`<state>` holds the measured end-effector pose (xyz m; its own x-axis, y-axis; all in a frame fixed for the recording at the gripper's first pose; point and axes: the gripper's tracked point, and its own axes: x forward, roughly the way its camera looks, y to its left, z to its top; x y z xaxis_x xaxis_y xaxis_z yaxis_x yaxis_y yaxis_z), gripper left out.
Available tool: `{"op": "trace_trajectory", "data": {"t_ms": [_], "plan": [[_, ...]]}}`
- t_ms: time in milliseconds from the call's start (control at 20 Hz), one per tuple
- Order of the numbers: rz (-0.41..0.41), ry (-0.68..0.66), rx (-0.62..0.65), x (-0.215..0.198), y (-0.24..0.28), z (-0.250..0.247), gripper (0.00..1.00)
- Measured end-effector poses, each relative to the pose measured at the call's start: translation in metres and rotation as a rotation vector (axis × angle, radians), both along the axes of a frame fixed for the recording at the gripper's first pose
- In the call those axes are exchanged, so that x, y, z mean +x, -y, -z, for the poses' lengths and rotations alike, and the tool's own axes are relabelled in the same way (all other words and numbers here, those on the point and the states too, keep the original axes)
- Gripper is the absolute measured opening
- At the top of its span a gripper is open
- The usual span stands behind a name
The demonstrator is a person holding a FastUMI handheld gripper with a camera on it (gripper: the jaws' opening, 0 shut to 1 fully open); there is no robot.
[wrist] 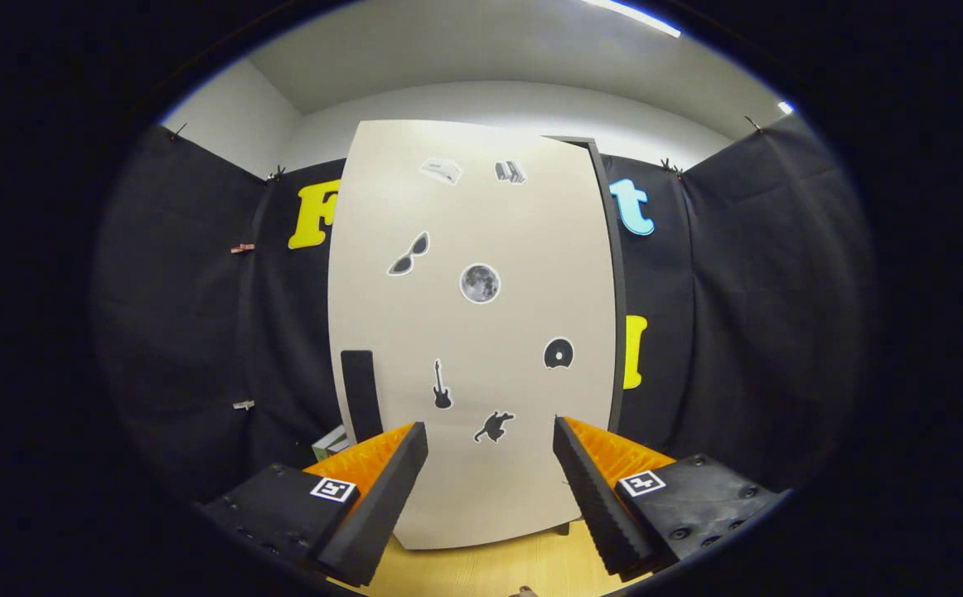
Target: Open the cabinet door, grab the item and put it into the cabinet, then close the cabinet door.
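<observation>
The cabinet door (481, 332) stands right in front of the gripper (490, 452) — tall and pale, with little stickers on it. It looks shut, or very nearly shut; a dark edge of the cabinet (614, 290) shows along its right side.

The handle (361, 394) is a dark bar that stands up and down, low on the door near its left edge. It sits just above and a bit beyond the left finger, so it is to the left of where the gripper points, not between the fingers.

The gripper is spread wide. Nothing is between its fingers and they touch nothing.

A small greenish box-like thing (331, 444) peeks out at the foot of the cabinet on the left, just behind the left finger. It may be the item, but too little of it shows to be sure. The wooden bench (498, 568) lies under the fingers.

A shut door fits two stories — the item is yet to go in, or it is in and the door is closed again. This one look cannot say which.
</observation>
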<state>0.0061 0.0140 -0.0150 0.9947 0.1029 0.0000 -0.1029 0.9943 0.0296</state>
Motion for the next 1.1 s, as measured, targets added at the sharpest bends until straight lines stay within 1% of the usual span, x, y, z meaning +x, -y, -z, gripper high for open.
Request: {"op": "trace_trajectory", "data": {"t_ms": [500,800,900,1100], "plan": [[0.031,0.050,-0.057,0.000,0.005,-0.018,0.98],[0.034,0.078,-0.051,-0.002,0.007,-0.028,0.98],[0.032,0.063,-0.046,-0.002,0.008,-0.024,0.98],[0.052,0.040,-0.052,0.001,0.018,-0.018,0.98]]}}
